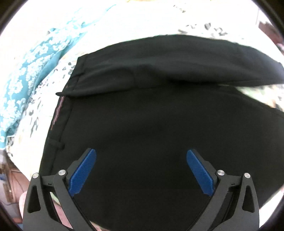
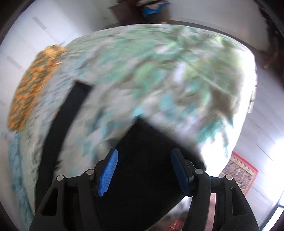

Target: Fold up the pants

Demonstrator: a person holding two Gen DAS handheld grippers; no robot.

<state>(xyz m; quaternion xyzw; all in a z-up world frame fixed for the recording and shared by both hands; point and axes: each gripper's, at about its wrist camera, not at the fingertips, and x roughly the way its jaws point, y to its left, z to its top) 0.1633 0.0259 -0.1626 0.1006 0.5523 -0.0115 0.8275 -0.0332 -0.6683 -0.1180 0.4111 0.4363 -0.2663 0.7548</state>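
Note:
Black pants (image 1: 150, 110) lie on a bed with a leaf-print sheet (image 2: 159, 74). In the left wrist view the waistband (image 1: 60, 110) is at the left and one leg (image 1: 177, 58) lies folded across the far side. My left gripper (image 1: 141, 160) is open just above the dark cloth, holding nothing. In the right wrist view, which is blurred, one pant leg (image 2: 63, 120) runs away at the left and another part of the pants (image 2: 143, 160) lies between the fingers. My right gripper (image 2: 144, 160) is open over that cloth.
A teal floral pillow (image 1: 26, 76) lies left of the waistband. An orange patterned cushion (image 2: 33, 85) sits at the bed's far left. Past the bed's right edge is a pale floor with a red rug (image 2: 239, 172). Dark furniture (image 2: 138, 12) stands at the far wall.

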